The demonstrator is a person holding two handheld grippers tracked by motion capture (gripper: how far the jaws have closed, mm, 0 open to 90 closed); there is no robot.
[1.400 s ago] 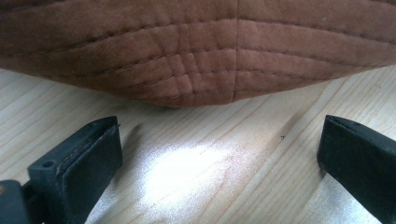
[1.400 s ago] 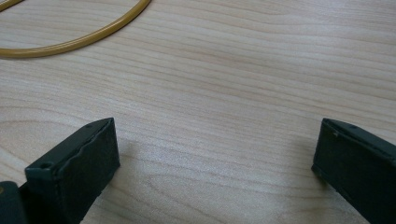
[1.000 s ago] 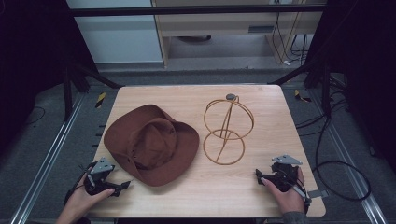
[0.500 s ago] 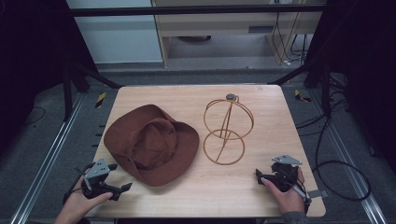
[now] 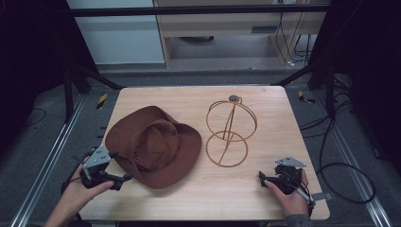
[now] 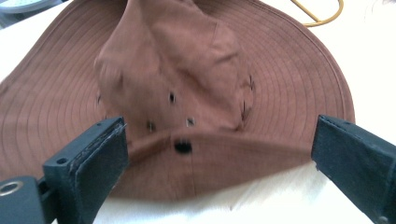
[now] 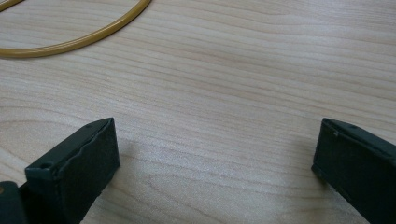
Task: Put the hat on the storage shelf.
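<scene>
Surface: pale wooden rectangular surface (image 5: 198, 99), bare along its far edge and across the near middle between the two hands.
Hat: brown wide-brimmed fabric hat (image 5: 153, 144) lies crown up on the left half, its near brim close to the near-left edge; the crown is dented and its hollow faces down.
Stand: gold wire hat stand (image 5: 231, 132) of two hoops, upright just right of the hat, its base ring flat on the wood; nothing hangs on it.
Left tongs: left tongs (image 5: 124, 178) spread wide at the near-left corner, facing the hat's near brim, nothing between them; in the left gripper view the brim (image 6: 201, 163) fills the gap ahead.
Right tongs: right tongs (image 5: 263, 178) spread wide at the near-right corner over bare wood, well apart from the stand's ring (image 7: 70, 44).
Change: the left tongs have shifted right, closer to the brim; hat, stand and right tongs lie as before.
</scene>
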